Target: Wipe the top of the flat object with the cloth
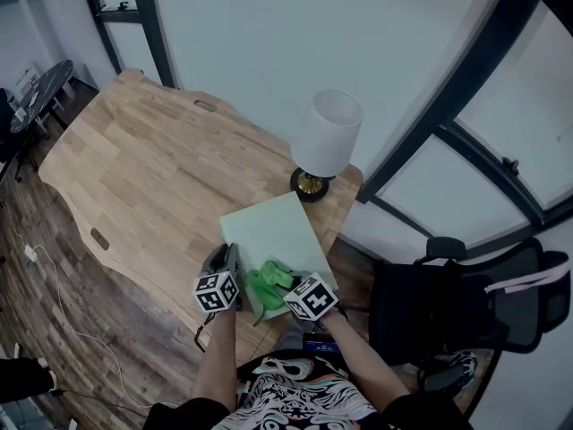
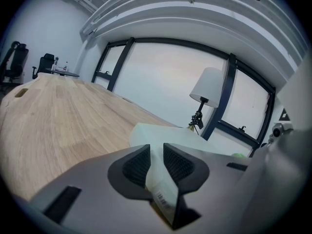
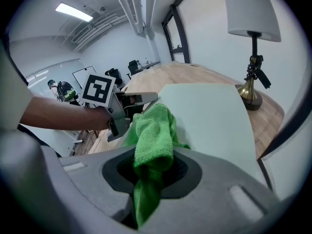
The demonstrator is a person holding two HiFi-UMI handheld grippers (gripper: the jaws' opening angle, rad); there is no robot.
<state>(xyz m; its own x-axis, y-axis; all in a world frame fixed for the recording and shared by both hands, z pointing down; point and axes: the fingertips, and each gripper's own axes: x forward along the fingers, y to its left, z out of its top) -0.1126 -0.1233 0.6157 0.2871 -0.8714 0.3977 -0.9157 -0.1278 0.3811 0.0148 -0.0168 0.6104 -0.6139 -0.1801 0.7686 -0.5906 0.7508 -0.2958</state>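
Cloth point(image 3: 153, 130) of bright green, looped microfibre hangs bunched and folded in the right gripper point(image 3: 152, 172); its 2 dark, ribbed pads are closed on the fabric's middle, with 1 tail drooping below the jaws and a rounded wad pushing out ahead of them; that wad rests on the flat object point(image 1: 273, 227), at its near end, close to the person. The flat object is a thin, pale green rectangular sheet with a smooth matt face; it lies on the table point(image 1: 152, 168), at the right-hand end, its far corner just beside the lamp point(image 1: 324, 137). The table is of light wood planks with visible grain and a wavy outline; the lamp has a white tapered shade, a dark stem and a round brass-coloured foot. The left gripper point(image 2: 156, 162) comes in low at the sheet's near left edge; its 2 ribbed pads pinch that thin edge between them, and a small barcode label shows on the sheet right at the jaws. Both grippers have grey moulded bodies and each carries a cube with black-and-white square markers; in the head view they sit side by side at the sheet's near end, the cloth between them.
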